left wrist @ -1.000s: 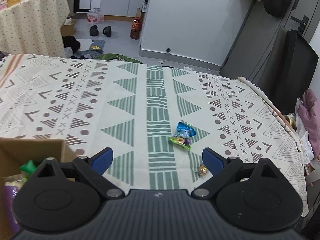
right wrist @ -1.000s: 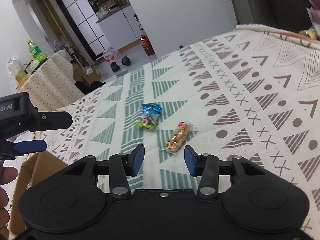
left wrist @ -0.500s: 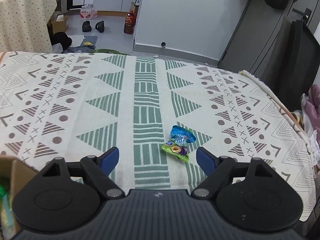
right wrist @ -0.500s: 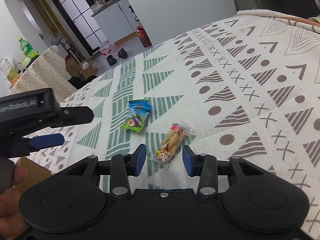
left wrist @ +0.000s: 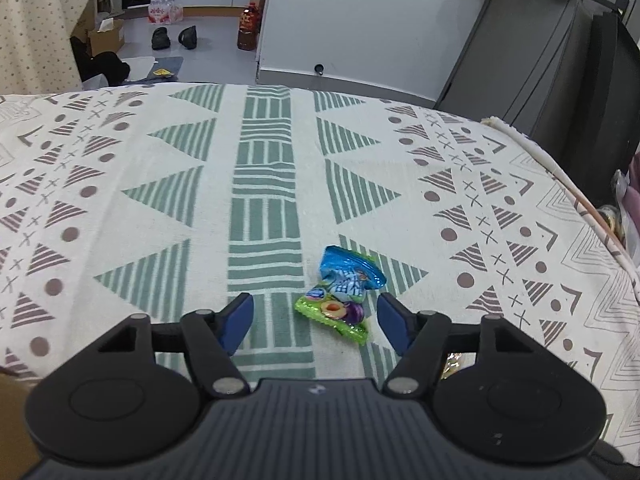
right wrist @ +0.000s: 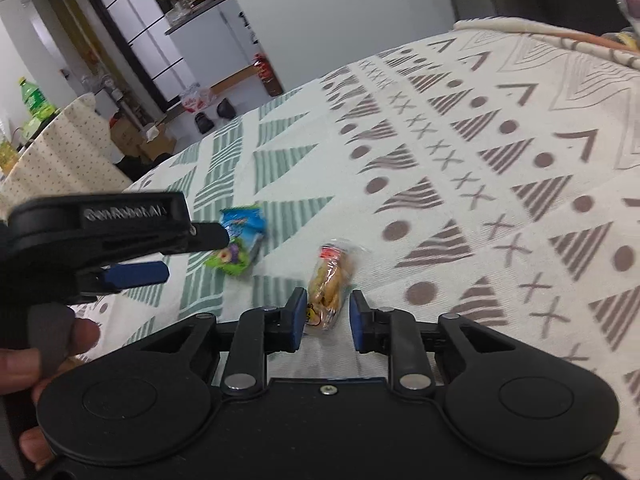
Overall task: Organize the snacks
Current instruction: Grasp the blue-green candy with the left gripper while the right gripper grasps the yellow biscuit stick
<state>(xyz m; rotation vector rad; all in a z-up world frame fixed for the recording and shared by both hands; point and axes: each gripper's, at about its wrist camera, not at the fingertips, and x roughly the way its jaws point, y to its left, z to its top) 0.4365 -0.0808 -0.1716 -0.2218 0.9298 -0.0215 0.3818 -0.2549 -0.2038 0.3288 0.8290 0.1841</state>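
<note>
A blue and green snack packet (left wrist: 343, 292) lies on the patterned cloth, between the tips of my open left gripper (left wrist: 316, 320) and closer to the right finger. The same packet (right wrist: 239, 245) shows in the right wrist view, with the left gripper (right wrist: 176, 252) reaching over it from the left. A clear wrapper of yellow-brown snacks (right wrist: 330, 282) lies lengthwise with its near end between the blue pads of my open right gripper (right wrist: 324, 318). The pads stand apart from the wrapper. A glint of that wrapper (left wrist: 452, 362) peeks out under the left gripper's right arm.
The patterned cloth (left wrist: 160, 184) covers a wide table; its right edge (left wrist: 560, 184) drops off beside dark furniture. A corner of a cardboard box (left wrist: 12, 420) shows at the lower left. A person's hand (right wrist: 36, 356) holds the left gripper. Floor clutter lies beyond the far edge.
Both grippers have moved forward and down toward the snacks. The left one now straddles the blue and green packet, the right one straddles the clear wrapper. The box has slid almost out of view.
</note>
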